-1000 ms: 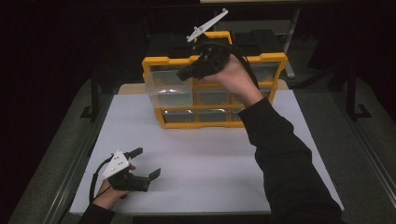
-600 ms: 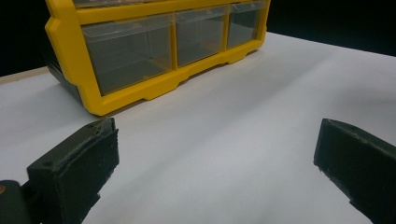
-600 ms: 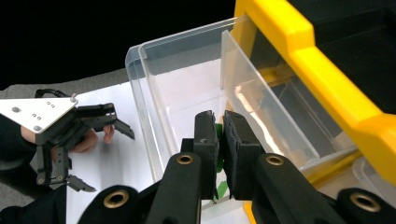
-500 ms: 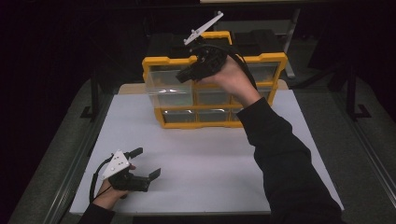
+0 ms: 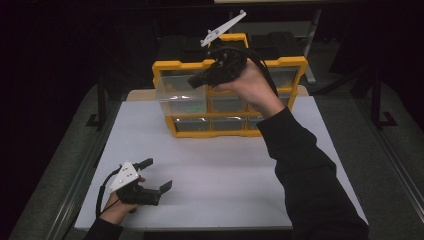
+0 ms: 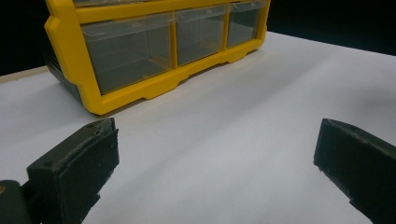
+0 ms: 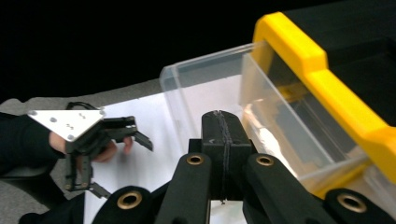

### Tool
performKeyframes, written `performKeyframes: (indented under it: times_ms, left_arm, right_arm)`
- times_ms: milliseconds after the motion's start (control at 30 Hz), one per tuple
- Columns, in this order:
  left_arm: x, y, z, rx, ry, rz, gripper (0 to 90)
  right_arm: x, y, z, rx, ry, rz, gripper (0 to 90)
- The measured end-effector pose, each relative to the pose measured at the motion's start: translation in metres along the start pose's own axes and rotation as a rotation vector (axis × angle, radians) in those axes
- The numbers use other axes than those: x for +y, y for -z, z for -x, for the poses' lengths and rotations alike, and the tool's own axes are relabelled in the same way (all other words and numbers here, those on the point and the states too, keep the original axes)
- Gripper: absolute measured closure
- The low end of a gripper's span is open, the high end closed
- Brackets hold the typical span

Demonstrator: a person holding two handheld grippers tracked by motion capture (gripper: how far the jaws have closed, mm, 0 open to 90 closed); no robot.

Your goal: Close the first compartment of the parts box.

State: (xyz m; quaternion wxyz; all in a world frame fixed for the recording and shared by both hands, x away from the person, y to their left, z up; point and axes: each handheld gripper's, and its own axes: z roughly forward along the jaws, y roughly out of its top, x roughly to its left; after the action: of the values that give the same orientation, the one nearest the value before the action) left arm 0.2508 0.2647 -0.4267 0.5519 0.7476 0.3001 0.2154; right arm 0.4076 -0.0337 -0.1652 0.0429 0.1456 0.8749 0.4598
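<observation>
Black two-jaw tools (image 5: 155, 176), grey plates, brass rivets, black sleeves (image 5: 310, 170).

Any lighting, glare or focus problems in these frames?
High view: surroundings almost black, white table well lit. Left gripper view: near jaws soft, yellow organizer sharp. Right gripper view: glare on the clear drawer, black background, closed tool slightly blurred.

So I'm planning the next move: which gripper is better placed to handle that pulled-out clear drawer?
Right. The right gripper sits shut at the open drawer; the left gripper rests open far down the table.
</observation>
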Motion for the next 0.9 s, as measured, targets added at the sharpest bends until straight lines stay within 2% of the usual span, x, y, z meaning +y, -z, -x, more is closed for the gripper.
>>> performKeyframes:
  times_ms: [200, 267, 400, 600, 700, 833, 900]
  left_arm:
    - [0.000, 0.000, -0.001, -0.003, 0.004, -0.006, 0.0]
    - [0.000, 0.000, -0.001, -0.005, -0.001, -0.005, 0.0]
    - [0.001, 0.000, -0.001, -0.005, -0.002, -0.004, 0.0]
    - [0.001, -0.001, 0.000, -0.005, 0.003, -0.004, 0.0]
    - [0.001, -0.001, 0.000, -0.005, 0.002, -0.002, 0.0]
    - [0.001, -0.001, 0.000, -0.004, -0.001, 0.001, 0.0]
    - [0.001, 0.000, -0.001, -0.005, -0.001, -0.005, 0.0]
  right_arm:
    - [-0.002, -0.004, -0.012, 0.048, 0.010, 0.007, 89.4]
    - [-0.004, -0.007, -0.014, 0.052, 0.025, 0.002, 89.4]
    - [-0.007, -0.015, -0.019, 0.060, 0.020, -0.013, 89.4]
    - [-0.011, -0.024, -0.020, 0.041, 0.044, -0.047, 89.5]
    - [-0.011, -0.026, -0.020, 0.045, 0.049, -0.046, 89.5]
    - [-0.010, -0.028, -0.020, 0.026, 0.057, -0.044, 89.5]
    - [-0.010, -0.028, -0.019, 0.030, 0.045, -0.041, 89.5]
